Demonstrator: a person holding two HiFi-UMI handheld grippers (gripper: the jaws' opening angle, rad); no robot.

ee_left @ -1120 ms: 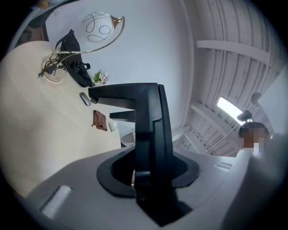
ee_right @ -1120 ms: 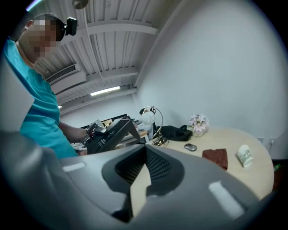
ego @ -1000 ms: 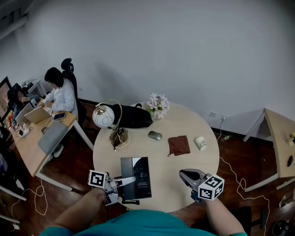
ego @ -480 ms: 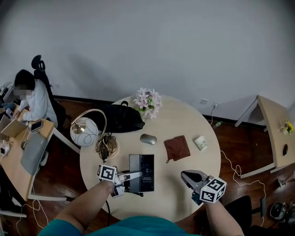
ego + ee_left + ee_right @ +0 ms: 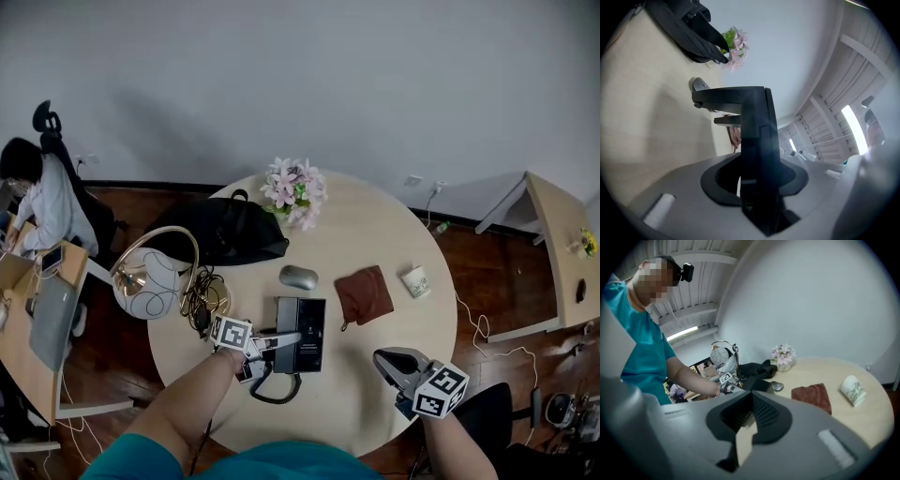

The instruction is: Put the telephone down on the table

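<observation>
The black telephone [image 5: 302, 335] lies flat at or just above the round wooden table [image 5: 375, 234], near its middle front; whether it rests there I cannot tell. Its coiled cord [image 5: 276, 390] loops toward me. My left gripper [image 5: 274, 339] is shut on the phone's left edge; in the left gripper view the telephone [image 5: 757, 140] stands edge-on between the jaws of the left gripper [image 5: 759, 190]. My right gripper [image 5: 392, 362] hovers at the table's front right, jaws together and empty. From the right gripper [image 5: 746, 420], the telephone [image 5: 758, 384] shows ahead.
Behind the phone lie a grey mouse [image 5: 298, 277], a dark red cloth [image 5: 364, 293] and a paper cup [image 5: 415, 281]. Flowers [image 5: 295, 187], a black bag [image 5: 225, 239] and a globe lamp [image 5: 150, 281] with cables stand at the back left. A person sits at a desk far left.
My left gripper has carried the telephone from the table's front edge in toward the middle and lower. The right gripper has drifted a little; the head view has shifted.
</observation>
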